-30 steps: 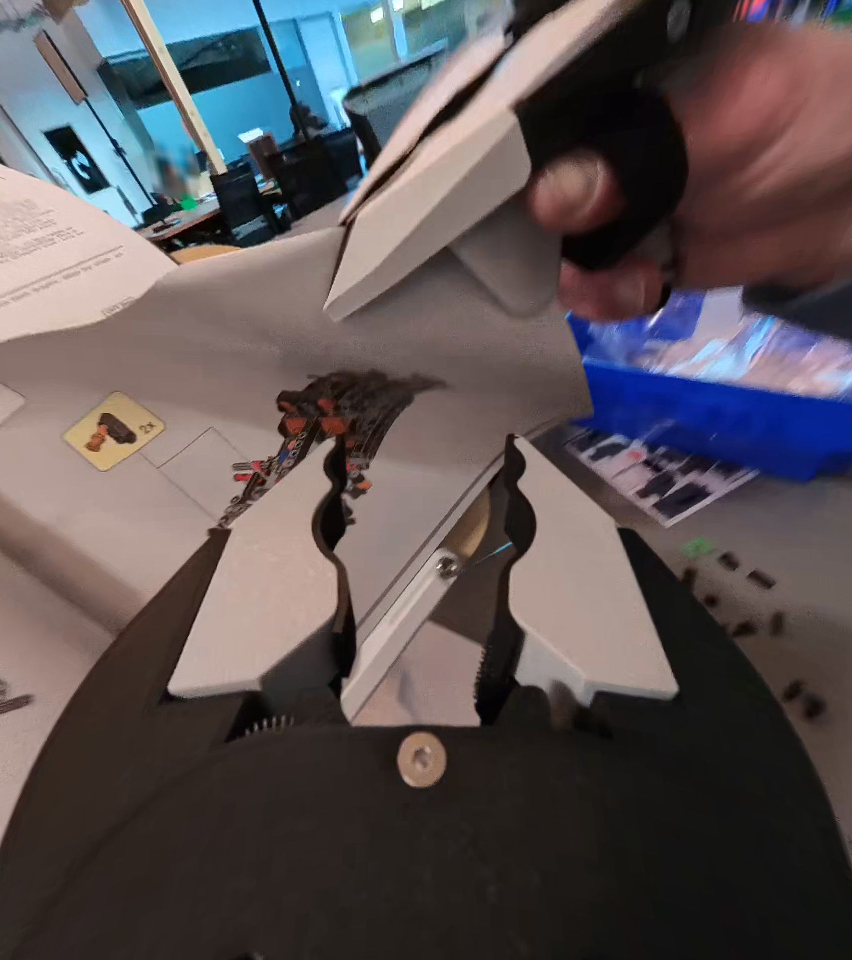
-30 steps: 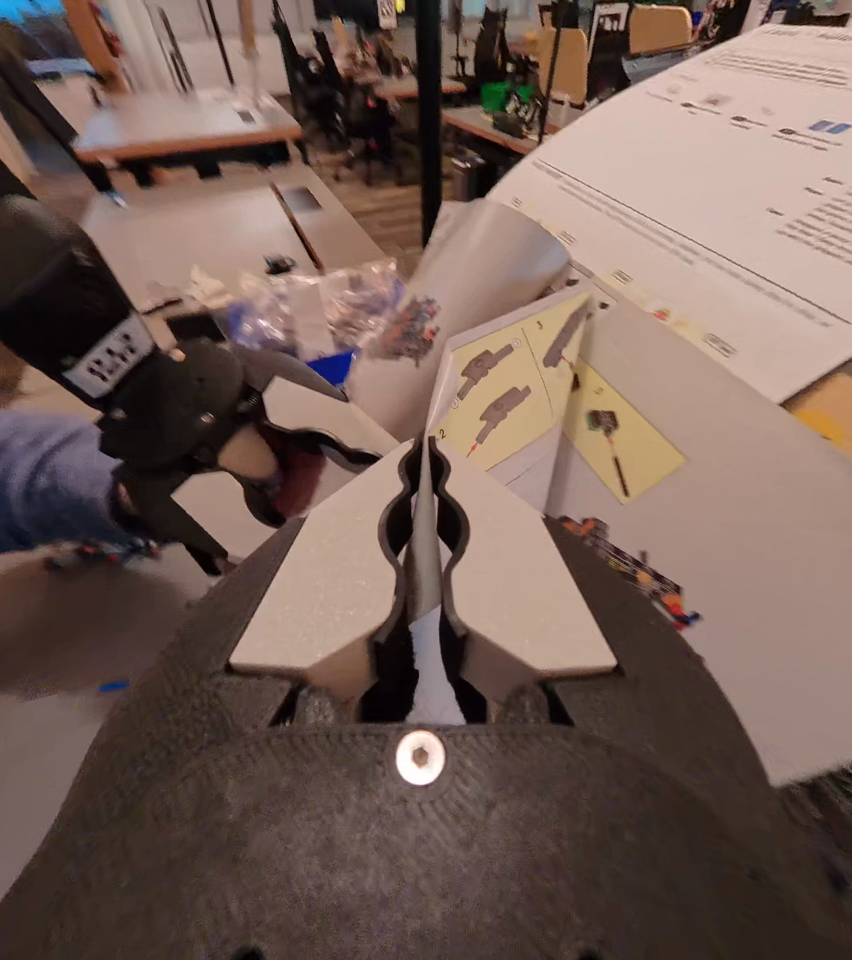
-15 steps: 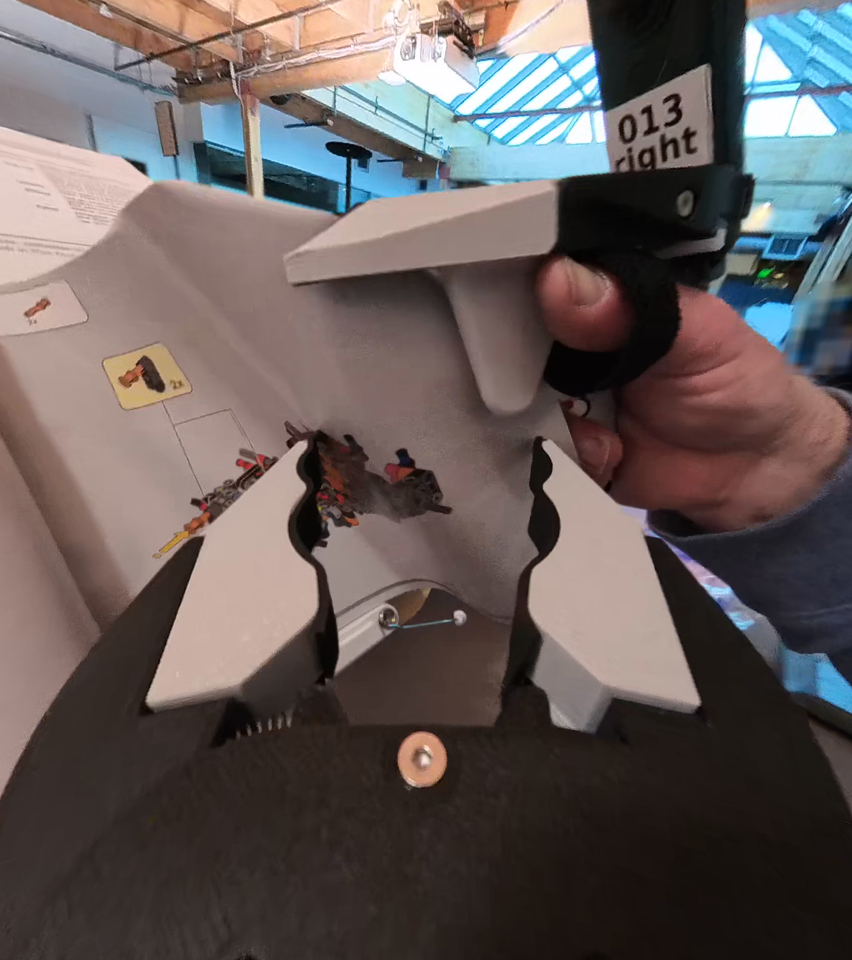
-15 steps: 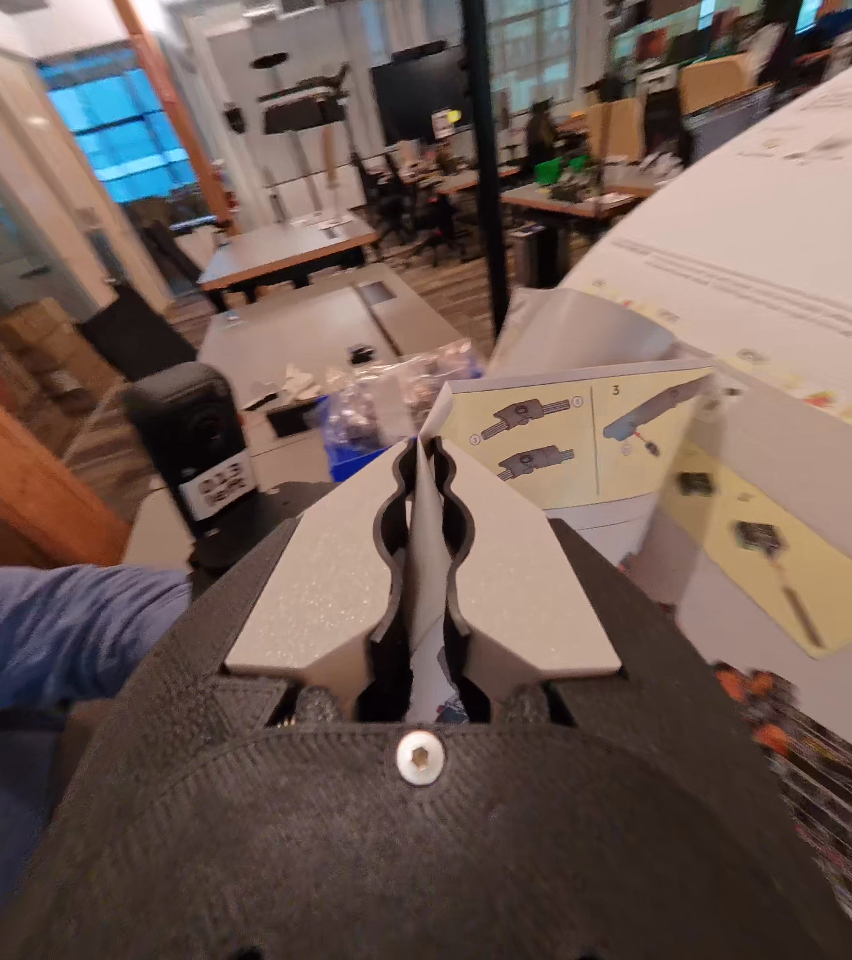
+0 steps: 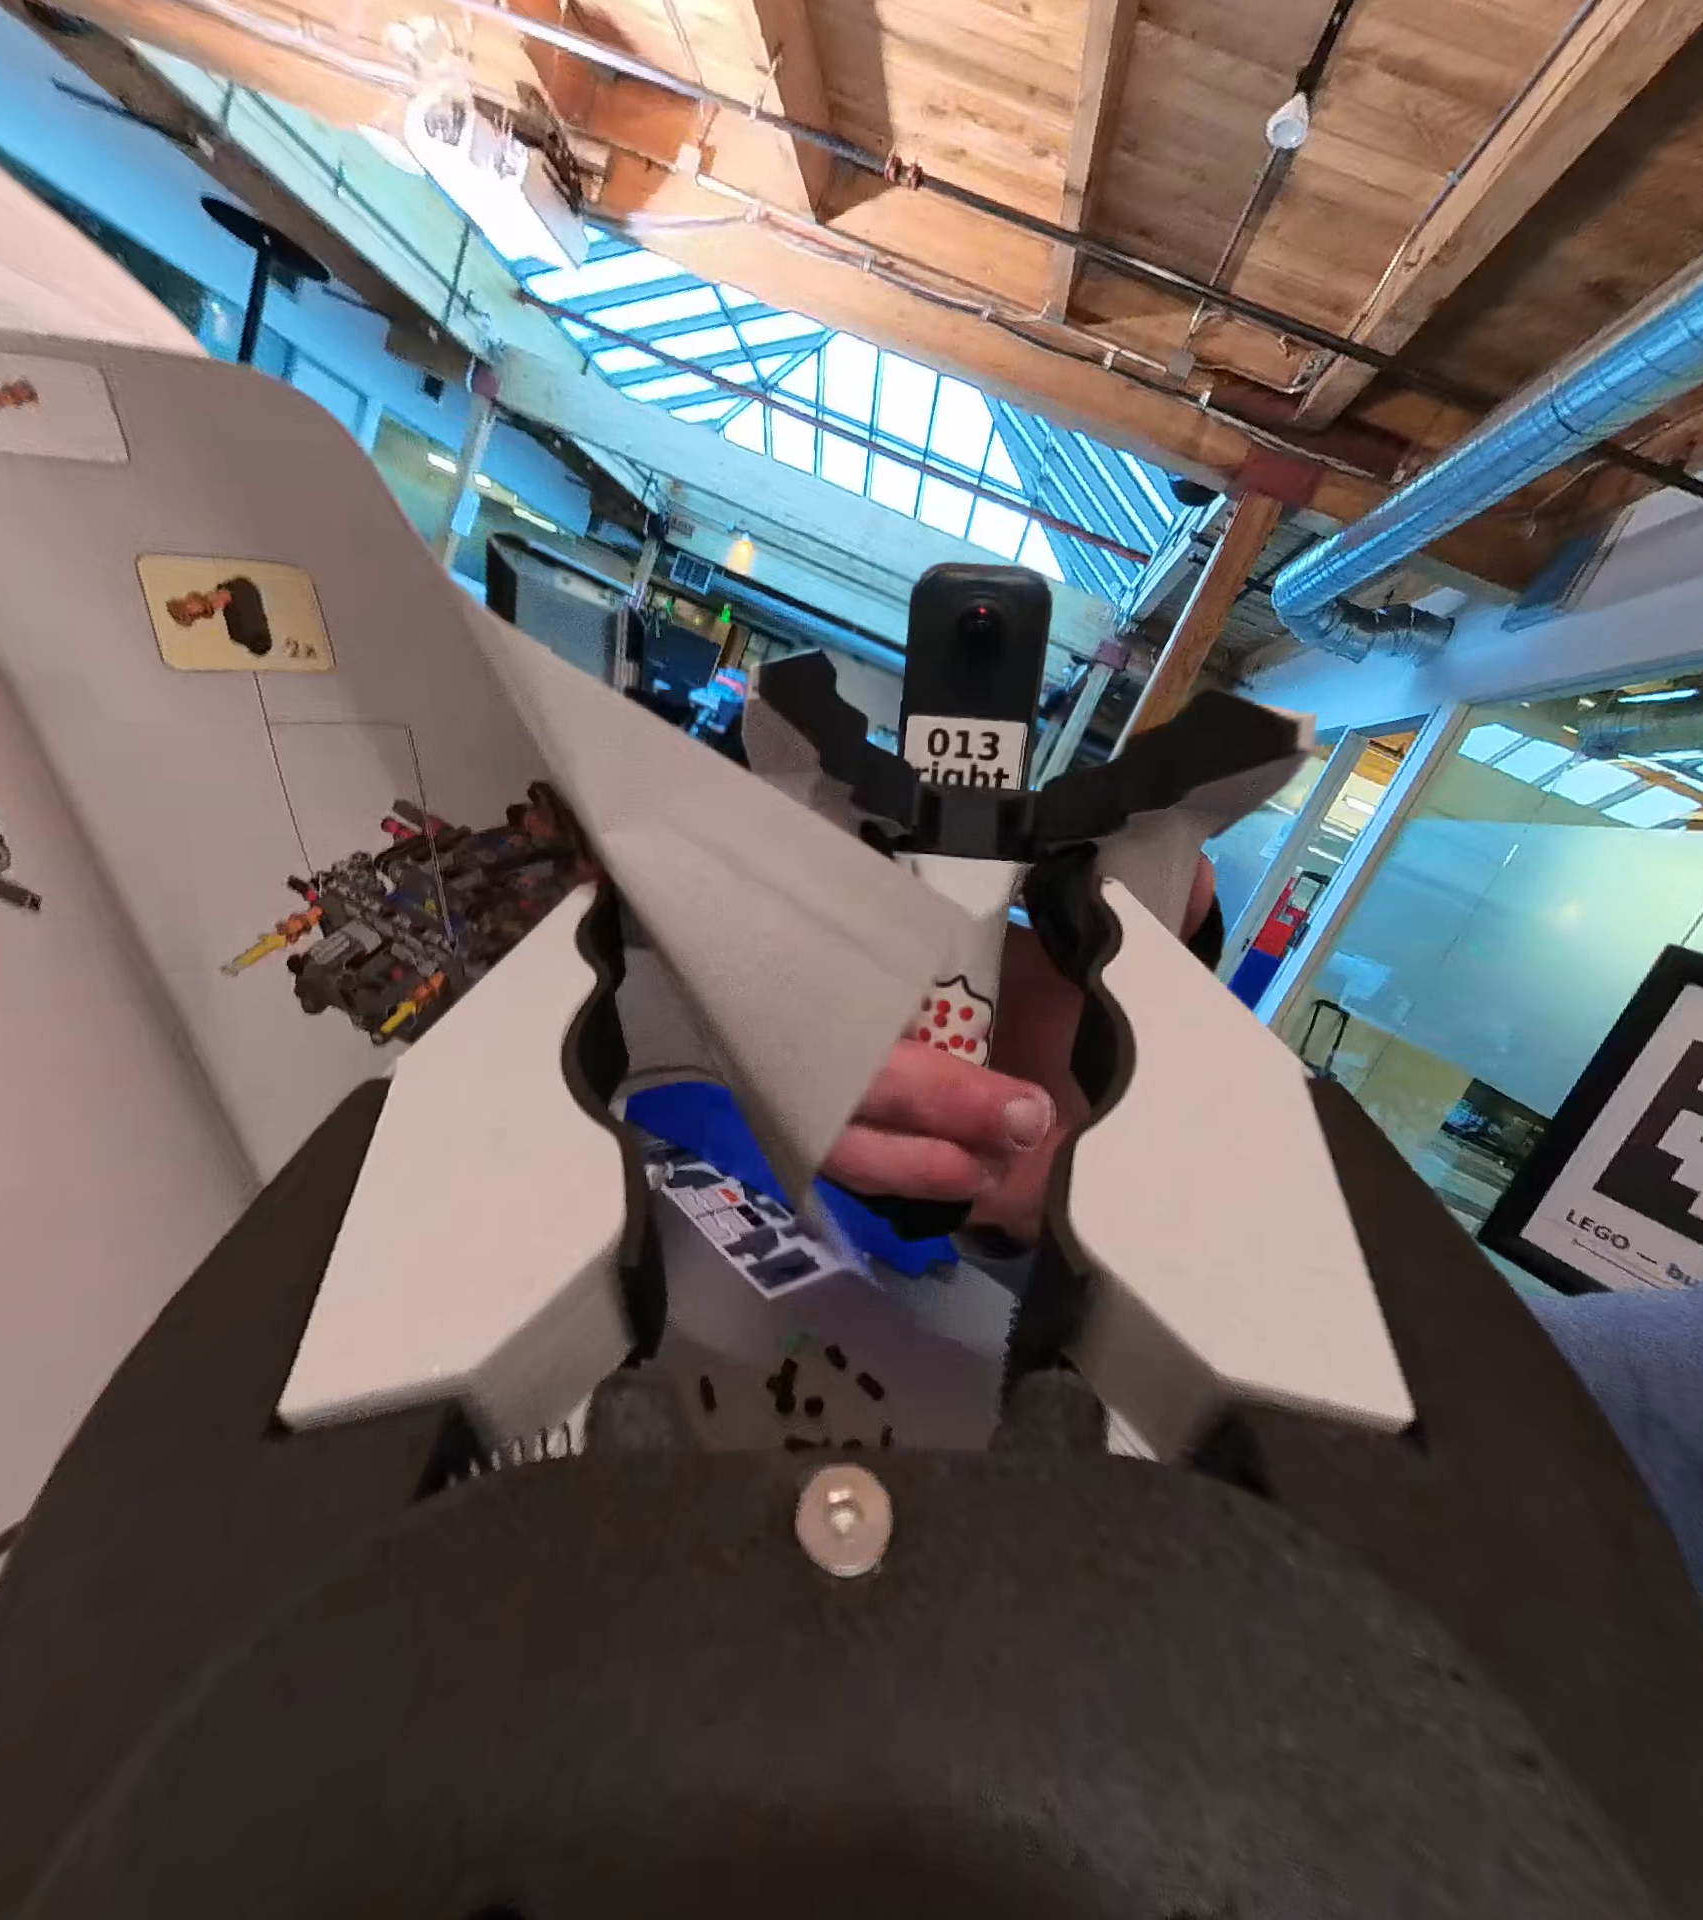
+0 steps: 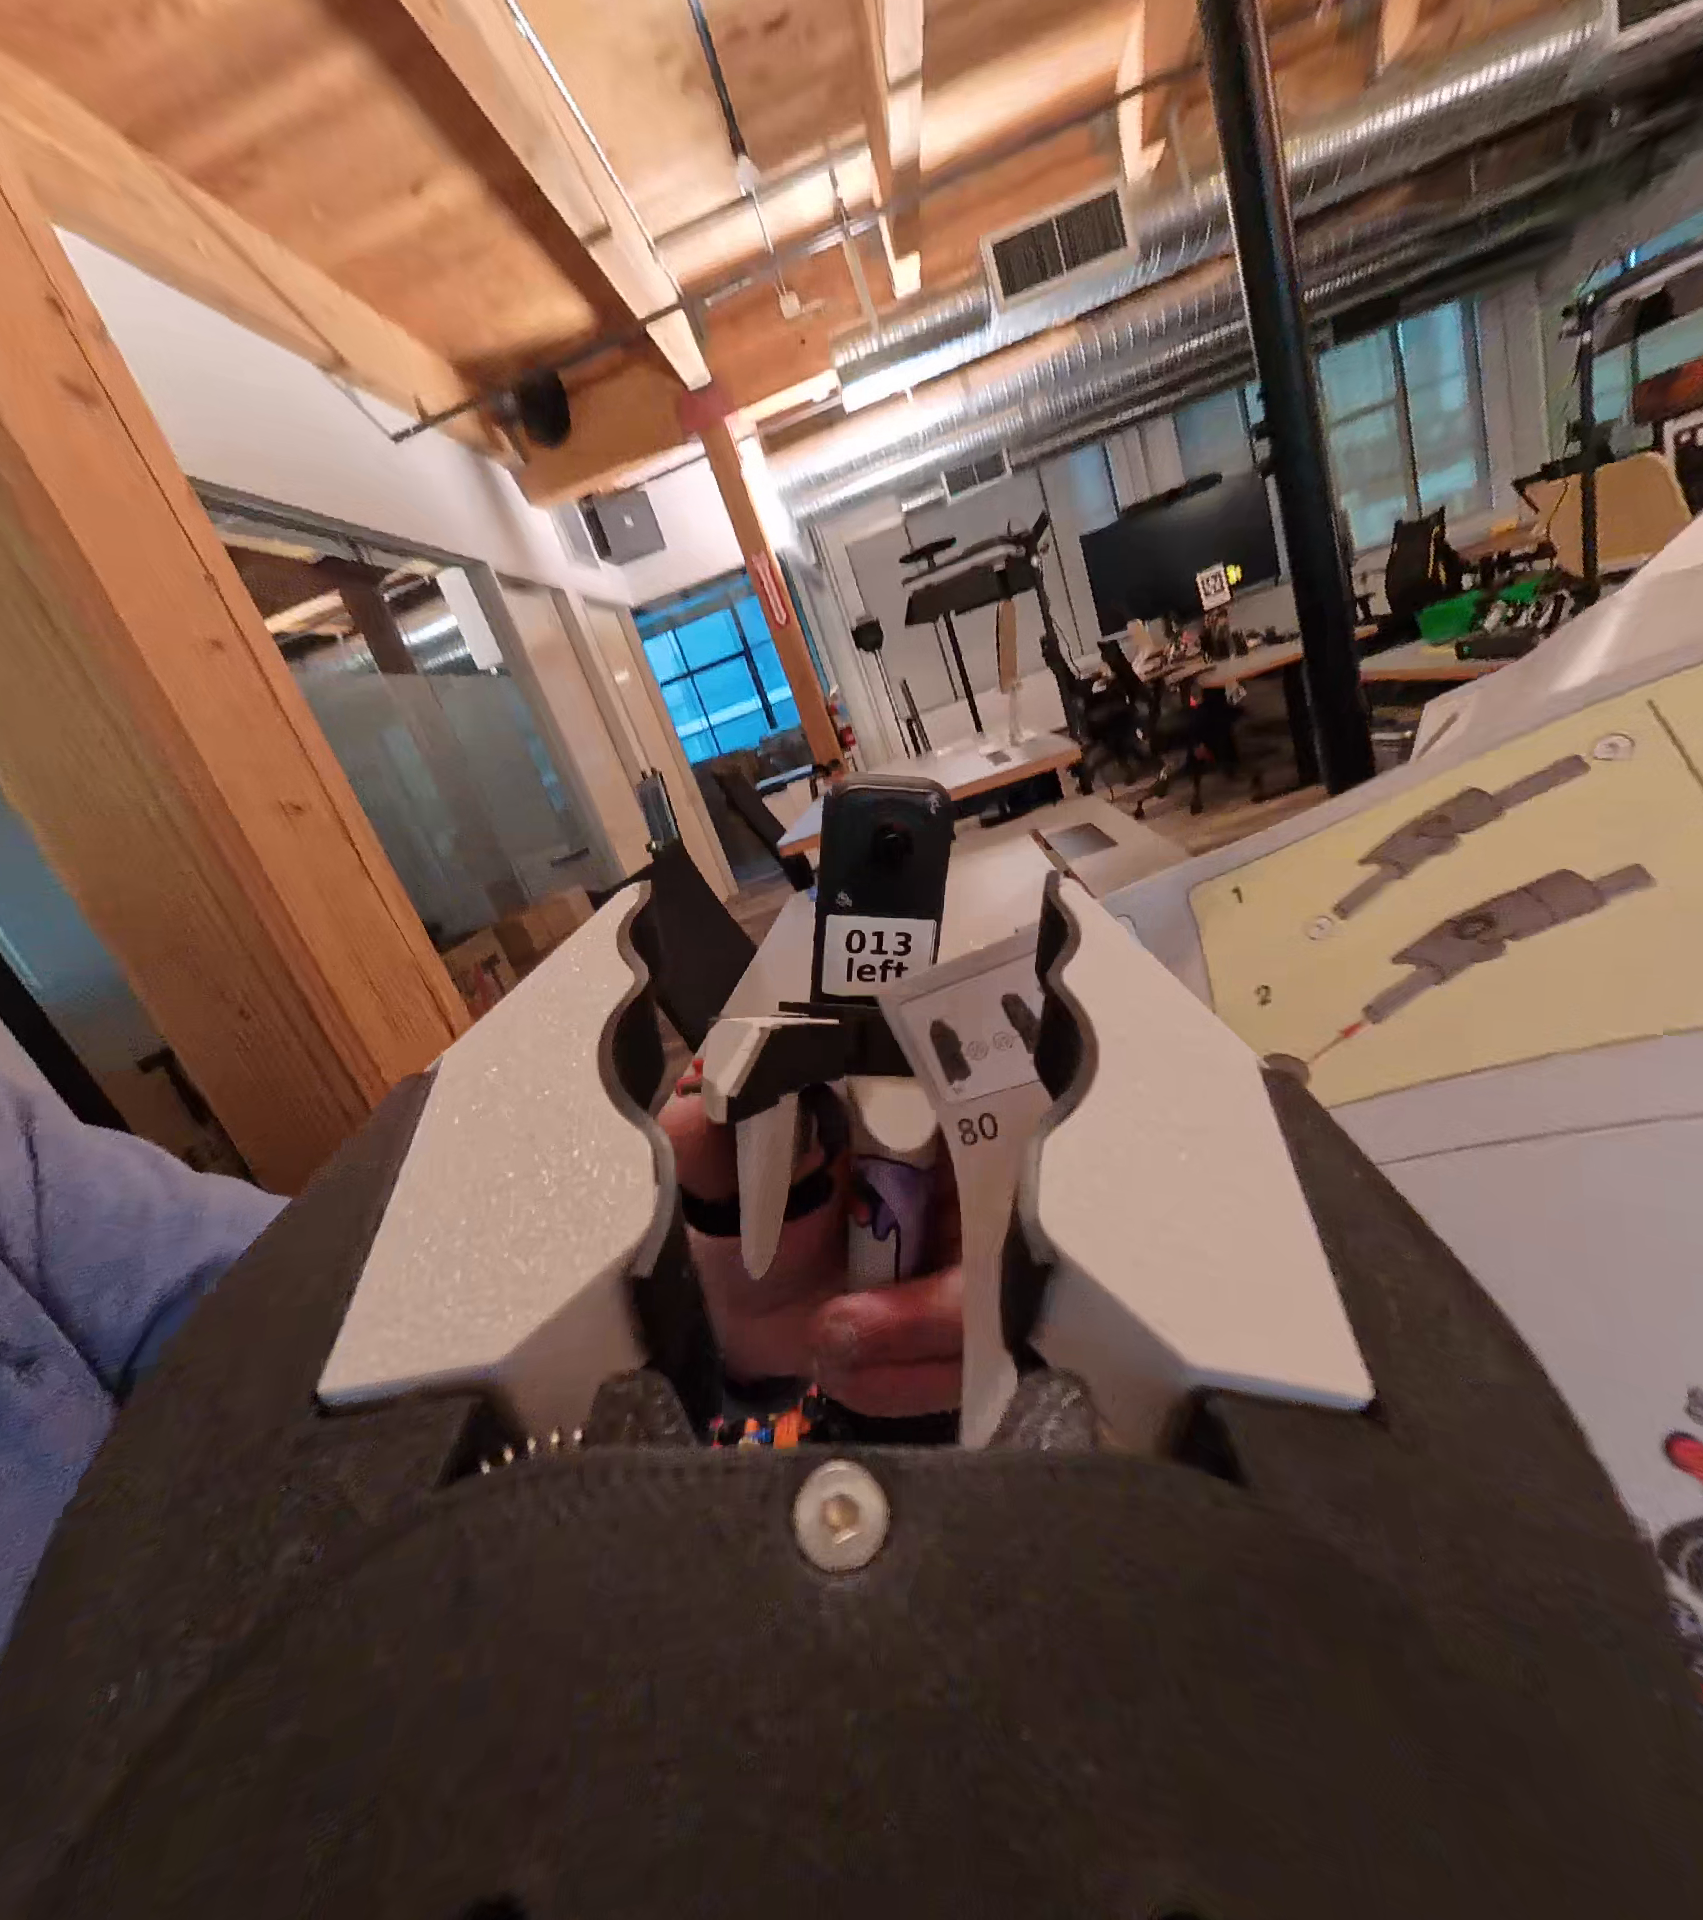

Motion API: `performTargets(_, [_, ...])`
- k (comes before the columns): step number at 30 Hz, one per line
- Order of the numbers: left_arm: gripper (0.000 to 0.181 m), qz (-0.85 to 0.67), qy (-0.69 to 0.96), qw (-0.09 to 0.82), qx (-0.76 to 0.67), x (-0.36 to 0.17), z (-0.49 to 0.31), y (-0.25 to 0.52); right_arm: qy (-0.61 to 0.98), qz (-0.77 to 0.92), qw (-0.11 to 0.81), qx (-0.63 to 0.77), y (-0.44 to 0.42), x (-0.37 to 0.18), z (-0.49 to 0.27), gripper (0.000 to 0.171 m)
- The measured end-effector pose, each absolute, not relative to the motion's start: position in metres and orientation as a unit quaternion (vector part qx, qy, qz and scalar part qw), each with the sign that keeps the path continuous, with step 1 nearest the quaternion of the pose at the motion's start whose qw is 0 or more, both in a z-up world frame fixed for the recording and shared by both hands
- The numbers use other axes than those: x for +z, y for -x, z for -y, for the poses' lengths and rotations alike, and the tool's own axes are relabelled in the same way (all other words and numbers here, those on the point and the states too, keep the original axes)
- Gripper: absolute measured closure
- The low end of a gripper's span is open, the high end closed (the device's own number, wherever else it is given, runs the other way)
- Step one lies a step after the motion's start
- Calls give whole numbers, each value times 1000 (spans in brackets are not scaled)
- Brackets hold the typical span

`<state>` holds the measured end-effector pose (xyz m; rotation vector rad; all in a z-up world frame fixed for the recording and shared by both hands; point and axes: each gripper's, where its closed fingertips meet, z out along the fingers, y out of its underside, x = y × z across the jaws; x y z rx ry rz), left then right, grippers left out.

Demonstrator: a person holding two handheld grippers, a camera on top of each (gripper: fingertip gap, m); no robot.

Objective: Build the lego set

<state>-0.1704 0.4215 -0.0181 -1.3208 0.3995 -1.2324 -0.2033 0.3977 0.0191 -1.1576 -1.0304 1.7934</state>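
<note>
The left gripper (image 5: 847,1049) is seen with its jaws spread apart, nothing clamped between them. The right gripper (image 6: 847,1070) is likewise held wide apart; a loose page corner of the instruction booklet (image 6: 1512,935) is seen between its jaws, not pinched. The booklet (image 5: 151,831) is raised off the table. Small dark lego pieces (image 5: 805,1392) are scattered on the table (image 5: 930,1340) near a blue bin (image 5: 691,1122).

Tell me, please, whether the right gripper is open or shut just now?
Open: the right gripper has its jaws wide apart, and a page of the instruction booklet hangs loose between them.
</note>
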Motion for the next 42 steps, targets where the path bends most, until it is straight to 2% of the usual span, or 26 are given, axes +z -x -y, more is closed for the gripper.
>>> performTargets(1, [97, -175, 576, 596, -531, -22, -422, 169, 452, 395, 374, 707, 206, 16, -399, 102])
performTargets(2, [106, -177, 581, 600, -521, -25, -423, 169, 454, 388, 373, 710, 209, 14, -401, 104])
performTargets(4, [141, -160, 612, 608, -479, -36, -434, 176, 456, 379, 374, 714, 212, 12, -403, 105])
performTargets(6, [146, -165, 604, 604, -493, -34, -432, 178, 469, 382, 387, 697, 212, 11, -405, 109])
performTargets(9, [158, -164, 569, 603, -535, -23, -424, 186, 496, 406, 462, 612, 204, 12, -409, 110])
performTargets(12, [157, -193, 548, 591, -559, -16, -413, 186, 529, 451, 520, 497, 196, 1, -415, 109])
performTargets(13, [161, -201, 542, 589, -565, -14, -411, 185, 533, 465, 525, 475, 196, -3, -415, 106])
performTargets(15, [159, -210, 529, 584, -579, -10, -409, 184, 542, 479, 523, 451, 197, -12, -416, 102])
performTargets(21, [138, -240, 499, 568, -609, 5, -402, 174, 522, 480, 497, 500, 196, -12, -404, 77])
performTargets(35, [134, -310, 481, 584, -576, 38, -418, 124, 465, 409, 473, 627, 153, 14, -421, 82])
performTargets(42, [127, -311, 521, 606, -514, 41, -424, 115, 466, 435, 492, 593, 153, 12, -421, 82])
